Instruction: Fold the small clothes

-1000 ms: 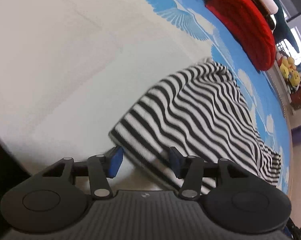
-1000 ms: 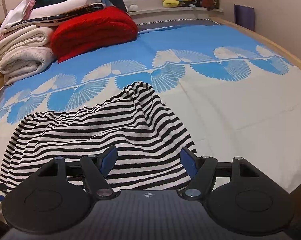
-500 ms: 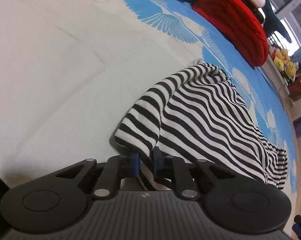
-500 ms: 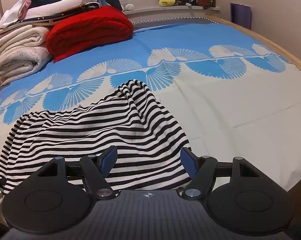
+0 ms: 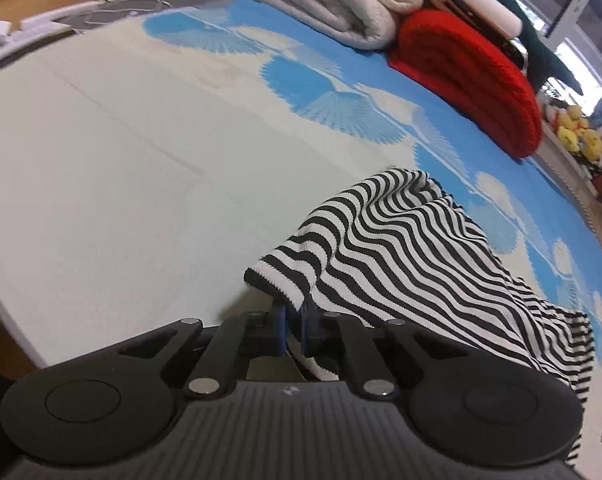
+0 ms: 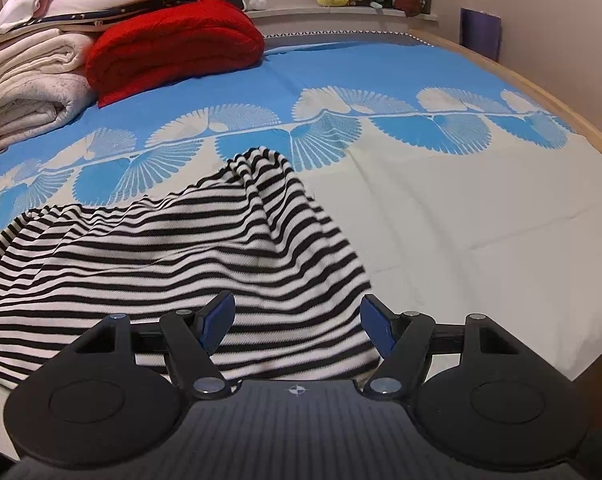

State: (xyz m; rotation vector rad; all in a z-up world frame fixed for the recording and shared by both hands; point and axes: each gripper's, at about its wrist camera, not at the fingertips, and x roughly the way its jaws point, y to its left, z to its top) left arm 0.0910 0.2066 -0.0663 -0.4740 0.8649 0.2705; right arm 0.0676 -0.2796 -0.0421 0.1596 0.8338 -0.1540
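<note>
Folding has barely begun: the left gripper (image 5: 294, 330) has its jaws pinching the striped top (image 5: 413, 248) by its near corner, at 6 o'clock on the bed (image 5: 101, 168), while the right gripper (image 6: 297, 322), jaws spread, hovers over the unfolded cloth.

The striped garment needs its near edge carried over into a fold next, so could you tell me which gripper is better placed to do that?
Left. The left gripper is shut on the striped garment's near corner; the right gripper hangs open above it, gripping nothing.
</note>
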